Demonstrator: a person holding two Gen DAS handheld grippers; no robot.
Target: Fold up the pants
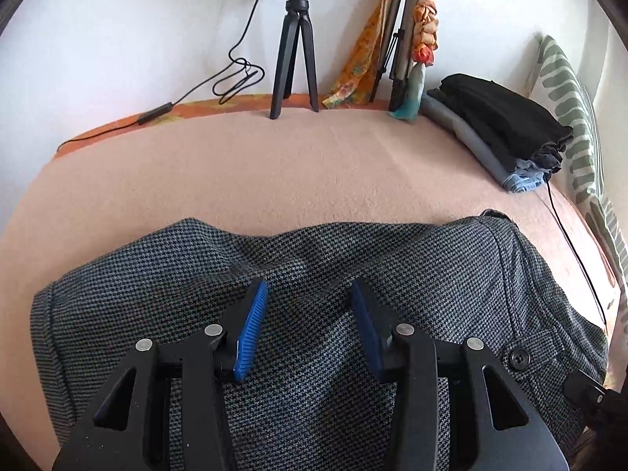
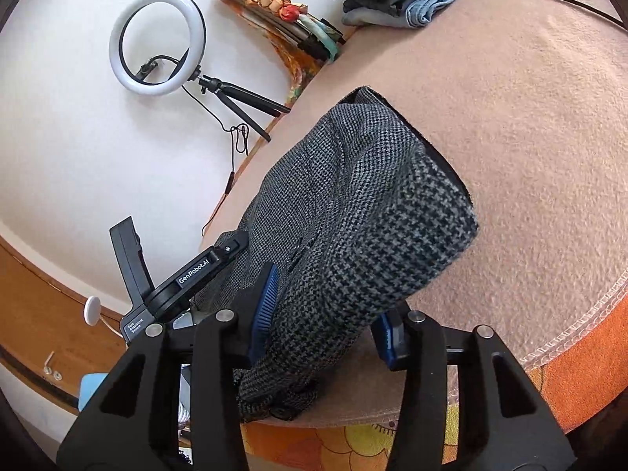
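Observation:
Grey houndstooth pants (image 1: 314, 267) lie folded on the pink blanket (image 1: 274, 165), with a black button (image 1: 519, 358) at the right. My left gripper (image 1: 310, 302) is open just above the middle of the fabric, holding nothing. In the right wrist view the folded pants (image 2: 353, 204) lie near the bed's edge. My right gripper (image 2: 325, 298) is open, its jaws on either side of the near end of the pants, and the right pad is partly hidden by cloth. The left gripper's body (image 2: 196, 274) shows at the left there.
A stack of folded dark and denim clothes (image 1: 502, 129) sits at the back right beside a striped pillow (image 1: 569, 90). A ring-light tripod (image 1: 294, 51) and a scarf-draped tripod (image 1: 404, 35) stand at the back. A black cable (image 1: 573, 243) runs along the right.

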